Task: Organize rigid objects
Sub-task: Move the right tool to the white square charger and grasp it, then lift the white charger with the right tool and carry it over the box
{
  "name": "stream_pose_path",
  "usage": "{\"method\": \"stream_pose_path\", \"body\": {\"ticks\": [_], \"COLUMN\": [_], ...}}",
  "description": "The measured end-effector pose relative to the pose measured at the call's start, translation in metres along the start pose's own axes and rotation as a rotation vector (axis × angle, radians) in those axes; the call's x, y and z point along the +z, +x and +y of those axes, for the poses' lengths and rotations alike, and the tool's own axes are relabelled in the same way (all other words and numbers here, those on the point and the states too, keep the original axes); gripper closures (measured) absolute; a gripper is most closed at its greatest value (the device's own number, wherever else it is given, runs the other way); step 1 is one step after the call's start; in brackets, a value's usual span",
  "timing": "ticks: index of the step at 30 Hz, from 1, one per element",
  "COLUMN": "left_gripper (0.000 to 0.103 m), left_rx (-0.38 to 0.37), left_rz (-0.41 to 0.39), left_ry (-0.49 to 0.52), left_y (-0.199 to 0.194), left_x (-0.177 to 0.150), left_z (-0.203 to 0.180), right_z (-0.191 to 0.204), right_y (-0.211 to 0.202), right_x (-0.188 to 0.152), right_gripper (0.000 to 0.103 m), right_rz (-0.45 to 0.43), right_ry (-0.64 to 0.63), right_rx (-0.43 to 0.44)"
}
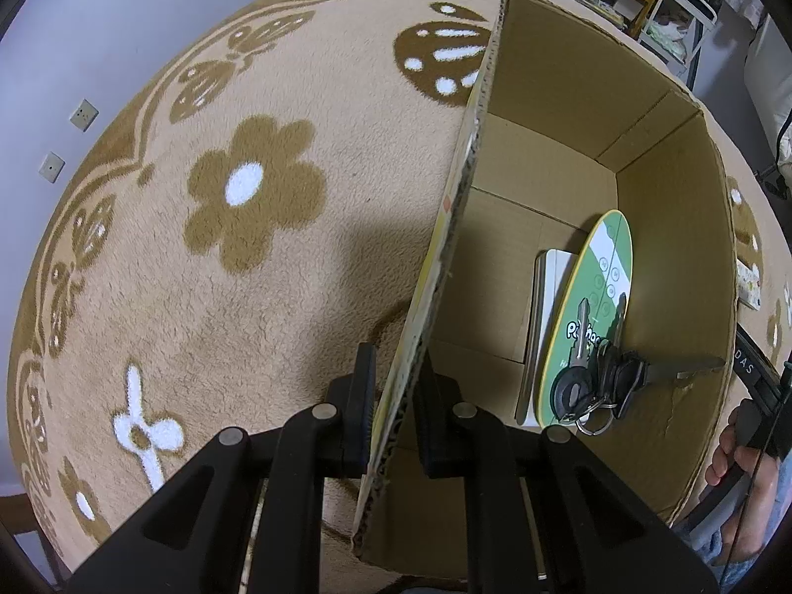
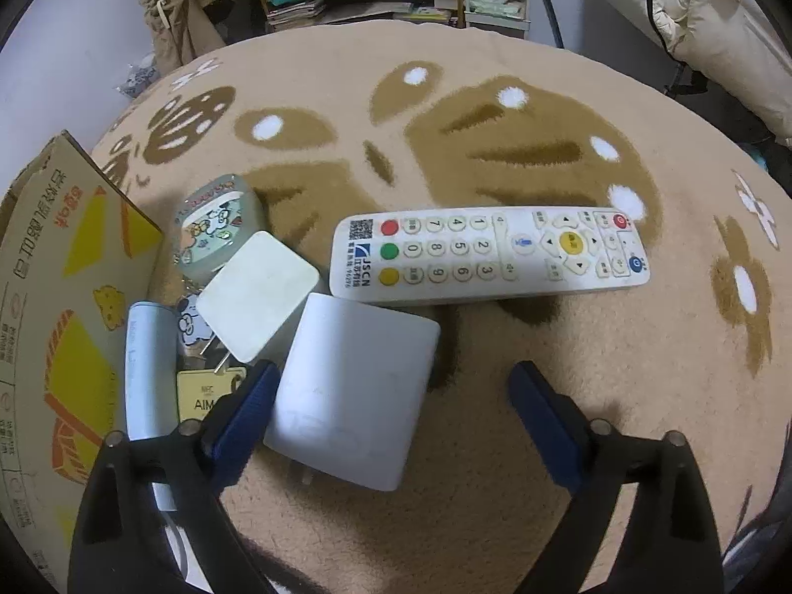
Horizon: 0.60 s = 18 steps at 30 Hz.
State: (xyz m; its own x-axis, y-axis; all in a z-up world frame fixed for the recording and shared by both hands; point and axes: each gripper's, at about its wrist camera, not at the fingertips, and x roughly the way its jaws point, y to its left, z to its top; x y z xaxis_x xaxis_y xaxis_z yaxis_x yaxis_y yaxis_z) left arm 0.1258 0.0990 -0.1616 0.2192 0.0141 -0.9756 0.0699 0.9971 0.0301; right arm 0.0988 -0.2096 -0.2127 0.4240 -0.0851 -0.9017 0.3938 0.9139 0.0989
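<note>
My left gripper (image 1: 396, 376) is shut on the near side wall of an open cardboard box (image 1: 658, 227), one pad on each face. Inside the box lie a bunch of keys (image 1: 594, 381), a green oval card (image 1: 589, 307) and a white booklet (image 1: 549, 297). My right gripper (image 2: 393, 376) is open and points down at the rug. A large white power adapter (image 2: 356, 386) lies between its blue fingers (image 2: 242, 411), closer to the left one; the pads are not pressing on it. Beside it are a small white plug charger (image 2: 257, 297) and a white remote control (image 2: 490, 252).
A cartoon-printed tin (image 2: 218, 227), a pale blue tube (image 2: 146, 371) and a gold tag (image 2: 203, 396) crowd against the box's printed outer wall (image 2: 64, 307). Everything sits on a beige flower-patterned rug (image 1: 257, 188). A person's hand (image 1: 742, 450) shows right of the box. Shelves and bedding lie beyond the rug.
</note>
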Motion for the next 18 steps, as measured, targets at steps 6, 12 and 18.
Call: {"method": "stream_pose_path", "body": {"ticks": [6, 12, 18], "left_gripper": [0.089, 0.089, 0.089], "left_rx": [-0.001, -0.007, -0.001], "left_rz": [0.000, 0.001, 0.001], "left_ry": [0.000, -0.005, 0.000], "left_y": [0.000, -0.001, -0.002], "left_x": [0.000, 0.000, 0.000], "left_z": [0.000, 0.000, -0.001], "right_z": [0.004, 0.003, -0.006], "right_y": [0.000, -0.002, -0.007], "right_x": [-0.002, -0.004, -0.004], "right_gripper": [0.025, 0.038, 0.047], "right_rz": [-0.001, -0.009, -0.018], "right_ry": [-0.014, 0.003, 0.040], "right_rx": [-0.082, -0.100, -0.080]}}
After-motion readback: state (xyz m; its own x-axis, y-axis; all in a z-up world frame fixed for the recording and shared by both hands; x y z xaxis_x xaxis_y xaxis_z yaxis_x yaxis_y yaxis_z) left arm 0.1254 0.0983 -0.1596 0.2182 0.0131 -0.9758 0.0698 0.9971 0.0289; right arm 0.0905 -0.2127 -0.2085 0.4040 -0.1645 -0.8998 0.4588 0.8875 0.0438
